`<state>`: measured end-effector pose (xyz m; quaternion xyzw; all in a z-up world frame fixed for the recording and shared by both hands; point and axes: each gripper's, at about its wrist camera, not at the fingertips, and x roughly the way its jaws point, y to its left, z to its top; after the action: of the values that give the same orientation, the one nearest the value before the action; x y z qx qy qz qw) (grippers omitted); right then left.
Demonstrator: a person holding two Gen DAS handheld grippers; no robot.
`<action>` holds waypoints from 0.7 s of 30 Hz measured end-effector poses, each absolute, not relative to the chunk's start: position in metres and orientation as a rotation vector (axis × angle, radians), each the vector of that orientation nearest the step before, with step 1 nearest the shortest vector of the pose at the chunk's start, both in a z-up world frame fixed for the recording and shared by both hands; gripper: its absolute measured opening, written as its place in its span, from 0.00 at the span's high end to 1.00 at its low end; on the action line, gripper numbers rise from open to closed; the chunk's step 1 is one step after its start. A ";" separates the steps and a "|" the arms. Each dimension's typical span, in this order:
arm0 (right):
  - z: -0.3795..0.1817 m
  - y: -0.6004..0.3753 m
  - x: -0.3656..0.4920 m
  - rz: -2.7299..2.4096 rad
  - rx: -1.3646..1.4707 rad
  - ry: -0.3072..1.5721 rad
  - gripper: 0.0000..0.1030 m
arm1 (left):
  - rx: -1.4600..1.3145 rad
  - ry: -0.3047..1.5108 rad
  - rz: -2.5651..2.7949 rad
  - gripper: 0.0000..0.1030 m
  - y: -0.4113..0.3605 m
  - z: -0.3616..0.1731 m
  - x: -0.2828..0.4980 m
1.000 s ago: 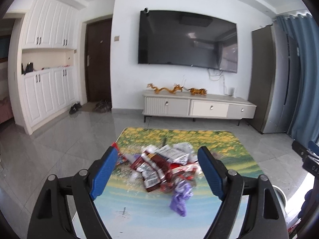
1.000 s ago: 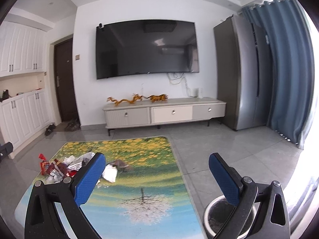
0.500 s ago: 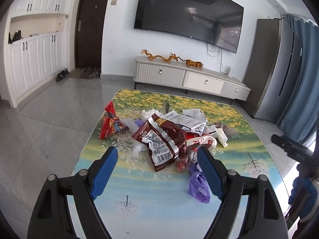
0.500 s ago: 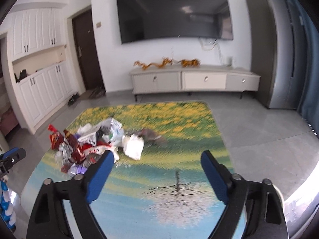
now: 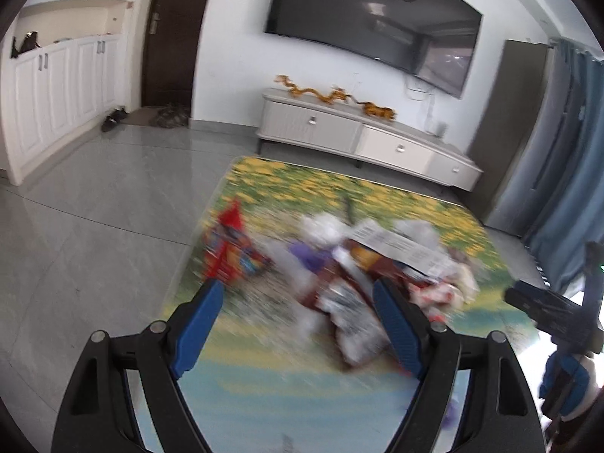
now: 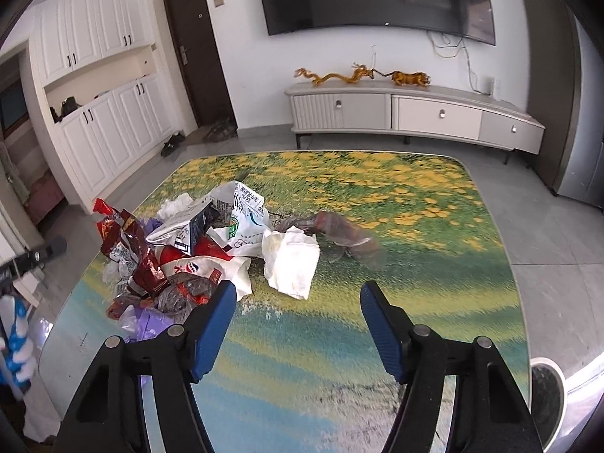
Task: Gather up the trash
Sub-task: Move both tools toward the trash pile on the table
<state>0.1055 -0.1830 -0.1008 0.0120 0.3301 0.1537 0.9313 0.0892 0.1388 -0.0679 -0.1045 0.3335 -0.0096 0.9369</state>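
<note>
We find the left gripper [image 5: 298, 305] with jaws spread apart, empty, above a blurred trash pile [image 5: 339, 264] on the painted table [image 5: 264, 377]. In the right view, the pile [image 6: 181, 249] lies at the table's left; the white tissue [image 6: 290, 264] sits just ahead of the right gripper [image 6: 298, 302], jaws likewise parted, empty

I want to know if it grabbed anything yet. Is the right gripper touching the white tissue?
Apart. The right wrist view shows the open right gripper with bare table between its fingertips and the white tissue.
</note>
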 end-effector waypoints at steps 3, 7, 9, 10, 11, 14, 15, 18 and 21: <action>-0.106 -0.178 0.118 0.329 0.015 0.690 0.38 | -0.218 0.701 0.012 0.22 0.153 -0.076 0.111; -0.110 -0.168 0.135 0.350 0.003 0.710 0.43 | -0.222 0.719 0.038 0.25 0.165 -0.087 0.138; -0.110 -0.164 0.140 0.355 -0.001 0.712 0.45 | -0.217 0.721 0.062 0.30 0.169 -0.091 0.151; -0.110 -0.163 0.143 0.356 -0.006 0.712 0.46 | -0.224 0.726 0.069 0.33 0.172 -0.094 0.156; -0.110 -0.162 0.146 0.356 -0.009 0.714 0.46 | -0.245 0.737 0.069 0.40 0.177 -0.098 0.161; -0.111 -0.161 0.153 0.358 -0.015 0.721 0.47 | -0.275 0.762 0.073 0.55 0.183 -0.109 0.170; -0.111 -0.160 0.156 0.358 -0.022 0.722 0.48 | -0.283 0.767 0.071 0.61 0.184 -0.111 0.171; -0.114 -0.156 0.162 0.366 -0.036 0.730 0.53 | -0.307 0.777 0.058 0.78 0.186 -0.116 0.173; -0.117 -0.151 0.168 0.377 -0.048 0.745 0.60 | -0.306 0.782 0.048 0.87 0.184 -0.118 0.173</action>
<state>0.1683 -0.1514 -0.1165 -0.0233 0.3619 0.1830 0.9138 0.1729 0.1836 -0.1176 -0.1487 0.3798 0.0233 0.9127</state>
